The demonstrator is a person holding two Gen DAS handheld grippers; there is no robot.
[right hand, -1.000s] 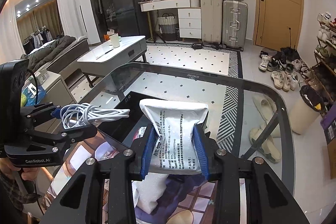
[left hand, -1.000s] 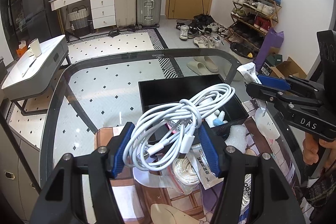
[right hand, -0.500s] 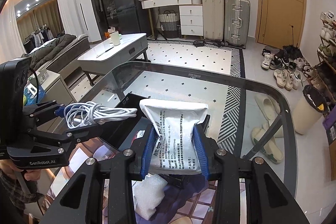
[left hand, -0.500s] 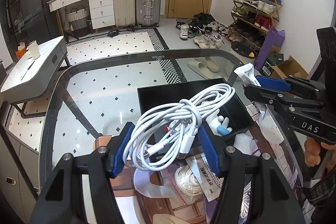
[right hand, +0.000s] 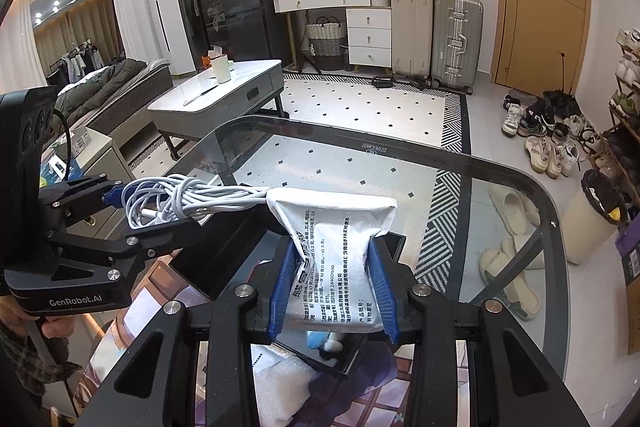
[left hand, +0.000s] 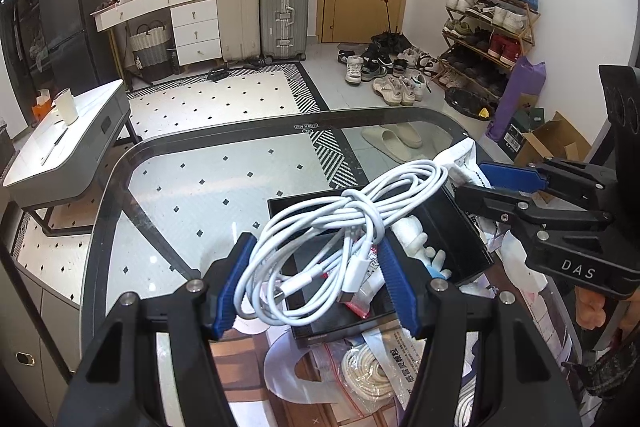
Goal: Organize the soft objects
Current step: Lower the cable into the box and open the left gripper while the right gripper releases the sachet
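My left gripper (left hand: 316,279) is shut on a coiled bundle of white cable (left hand: 340,223), which hangs above the near left part of an open black box (left hand: 460,227). A white soft toy (left hand: 416,243) and red-and-white packets lie in the box. My right gripper (right hand: 334,287) is shut on a white printed pouch (right hand: 336,227), held upright over the box's right end (right hand: 396,239). Each gripper shows in the other's view: the right gripper (left hand: 480,187) with its pouch (left hand: 460,159), and the left gripper (right hand: 152,211) with its cable (right hand: 172,203). The cable tip touches the pouch's top corner.
The box stands on a glass table (left hand: 200,195) with a dark rim, partly on a picture mat. On the mat lie a bagged white rope (left hand: 368,367), a printed pouch (left hand: 404,359) and a white foam piece (right hand: 280,387). A person's hand holds each gripper.
Both grippers have moved a little forward over the table with their loads, so the black box now lies more directly beneath them. Neither grip has changed.
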